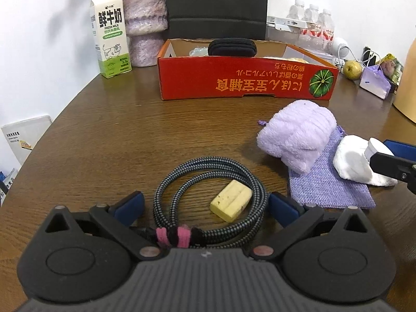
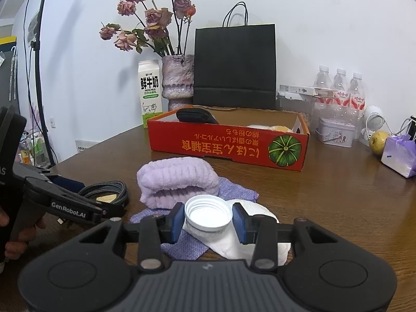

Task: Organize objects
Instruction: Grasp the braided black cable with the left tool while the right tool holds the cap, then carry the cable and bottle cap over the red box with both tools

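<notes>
A coiled braided cable (image 1: 208, 197) tied with a pink strap lies on the wooden table (image 1: 130, 135), with a yellow eraser-like block (image 1: 231, 203) inside the coil. My left gripper (image 1: 205, 208) stands open, its blue pads on either side of the coil. My right gripper (image 2: 208, 219) is shut on a white screw cap (image 2: 208, 212), held above a white crumpled tissue (image 2: 249, 244) and a purple woven pouch (image 2: 187, 244). A folded lilac towel (image 2: 176, 179) lies just behind. The red cardboard box (image 1: 244, 80) stands farther back with a black case (image 1: 232, 46) inside.
A milk carton (image 1: 110, 33), a vase (image 1: 145, 23) of dried roses and a black paper bag (image 2: 235, 65) stand at the back. Water bottles (image 2: 340, 88), a tin (image 2: 335, 131), a pear (image 2: 378, 141) and a purple wrapped pack (image 2: 400, 156) crowd the right side.
</notes>
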